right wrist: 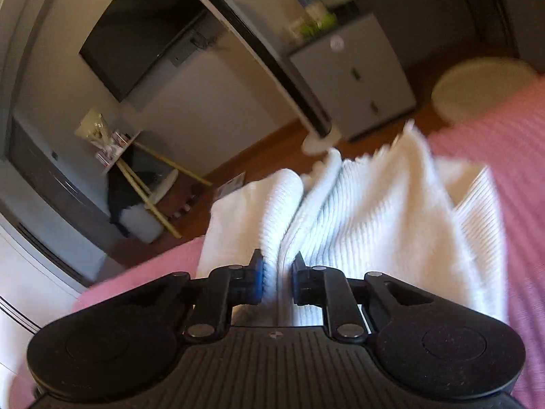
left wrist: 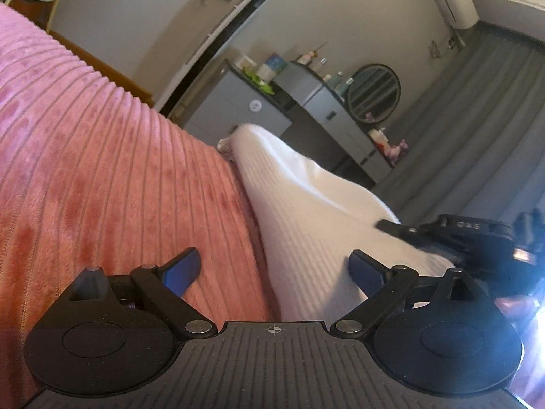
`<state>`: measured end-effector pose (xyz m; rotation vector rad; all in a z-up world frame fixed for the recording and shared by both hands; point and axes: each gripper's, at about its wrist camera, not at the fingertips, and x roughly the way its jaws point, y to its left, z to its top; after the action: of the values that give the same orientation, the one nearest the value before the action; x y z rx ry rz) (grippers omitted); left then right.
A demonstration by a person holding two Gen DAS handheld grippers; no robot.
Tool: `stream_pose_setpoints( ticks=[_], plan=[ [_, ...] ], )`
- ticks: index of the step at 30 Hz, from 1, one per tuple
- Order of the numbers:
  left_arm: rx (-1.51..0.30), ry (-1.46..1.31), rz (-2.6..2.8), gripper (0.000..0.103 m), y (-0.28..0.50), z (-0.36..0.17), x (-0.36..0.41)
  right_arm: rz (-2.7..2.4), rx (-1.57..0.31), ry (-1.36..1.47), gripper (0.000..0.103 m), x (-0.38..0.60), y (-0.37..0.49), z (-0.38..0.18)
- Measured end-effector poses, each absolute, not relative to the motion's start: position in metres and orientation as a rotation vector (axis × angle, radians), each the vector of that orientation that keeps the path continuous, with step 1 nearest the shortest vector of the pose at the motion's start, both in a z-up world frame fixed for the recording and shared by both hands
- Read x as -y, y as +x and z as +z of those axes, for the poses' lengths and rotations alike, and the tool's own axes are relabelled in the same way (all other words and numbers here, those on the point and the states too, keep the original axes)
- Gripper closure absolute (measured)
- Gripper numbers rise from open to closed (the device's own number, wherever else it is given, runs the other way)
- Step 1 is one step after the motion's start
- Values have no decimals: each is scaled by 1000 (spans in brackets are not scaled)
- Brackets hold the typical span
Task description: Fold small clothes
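Note:
A white ribbed knit garment (left wrist: pixel 306 211) lies on a pink ribbed blanket (left wrist: pixel 102 170), partly lifted into a ridge. My left gripper (left wrist: pixel 274 267) is open, its blue pads wide apart, low over the blanket at the garment's near edge and holding nothing. My right gripper (right wrist: pixel 277 272) is shut on a bunched fold of the white garment (right wrist: pixel 374 218), which rises in pleats in front of it. The right gripper also shows in the left wrist view (left wrist: pixel 477 238), at the garment's right side.
The pink blanket (right wrist: pixel 511 170) covers the bed. Beyond it stand grey cabinets (left wrist: pixel 245 109) with bottles, a round mirror (left wrist: pixel 374 92), grey curtains (left wrist: pixel 477 129), a wall TV (right wrist: pixel 146 27) and a round white stool (right wrist: pixel 480 85) on a wooden floor.

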<state>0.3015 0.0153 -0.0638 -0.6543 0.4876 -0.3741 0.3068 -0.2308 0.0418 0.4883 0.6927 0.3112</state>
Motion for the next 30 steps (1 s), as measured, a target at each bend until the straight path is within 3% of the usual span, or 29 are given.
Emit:
stream_pose_setpoints(
  ticks=[8, 11, 13, 15, 16, 24, 25, 27, 29, 30],
  plan=[
    [-621, -654, -408, 8, 290, -30, -1, 196, -629, 134, 89, 220, 304, 61],
    [-689, -634, -439, 10, 300, -30, 12, 132, -747, 284, 77, 244, 308, 38],
    [-739, -607, -437, 14, 307, -31, 20, 151, -731, 437, 73, 265, 287, 36],
    [-761, -574, -465, 14, 309, -30, 25, 209, -713, 597, 40, 286, 264, 35],
    [-765, -559, -483, 14, 308, -29, 26, 247, -712, 664, 37, 294, 254, 33],
    [-784, -389, -483, 13, 280, -35, 54, 370, -790, 908, 38, 301, 239, 1],
    [-777, -362, -473, 14, 278, -35, 57, 376, -788, 939, 44, 303, 241, -2],
    [-763, -306, -432, 17, 280, -32, 67, 377, -797, 960, 74, 299, 248, 0],
    [-761, -277, -381, 23, 286, -31, 75, 359, -807, 898, 81, 290, 255, 7],
    [-769, -269, -352, 33, 290, -31, 78, 343, -797, 827, 83, 284, 255, 17]
  ],
)
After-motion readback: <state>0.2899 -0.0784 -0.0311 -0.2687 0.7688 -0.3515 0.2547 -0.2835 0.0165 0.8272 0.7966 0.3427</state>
